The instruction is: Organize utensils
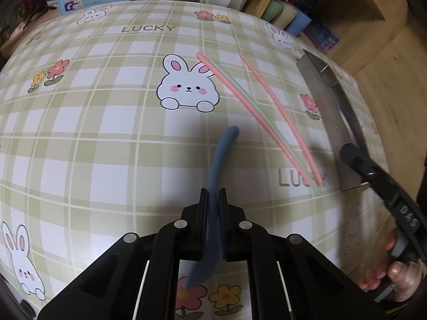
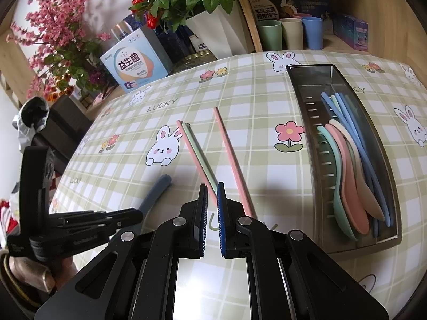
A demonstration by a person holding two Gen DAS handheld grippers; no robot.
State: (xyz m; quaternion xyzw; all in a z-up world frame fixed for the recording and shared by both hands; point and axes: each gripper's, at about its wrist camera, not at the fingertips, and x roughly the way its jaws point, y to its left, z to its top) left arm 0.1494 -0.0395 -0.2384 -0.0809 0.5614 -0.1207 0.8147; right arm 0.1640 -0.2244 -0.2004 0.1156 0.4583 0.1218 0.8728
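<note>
My left gripper (image 1: 212,193) is shut on a blue spoon (image 1: 222,154), handle pointing forward just above the checked tablecloth; the spoon also shows in the right wrist view (image 2: 156,192). Pink and green chopsticks (image 1: 253,106) lie to its right, with a single pink chopstick (image 1: 280,112) beside them. My right gripper (image 2: 212,189) hovers over the near ends of the pink and green chopsticks (image 2: 198,157), jaws slightly apart and holding nothing; the single pink chopstick (image 2: 232,160) lies just right of it. A steel tray (image 2: 304,101) at the right holds several spoons (image 2: 347,165) and blue chopsticks.
Flower pots (image 2: 213,26), a blue box (image 2: 133,64) and coloured cups (image 2: 291,34) stand along the table's far edge. The steel tray's wall (image 1: 328,106) and the right gripper's body (image 1: 387,186) sit at the right in the left wrist view.
</note>
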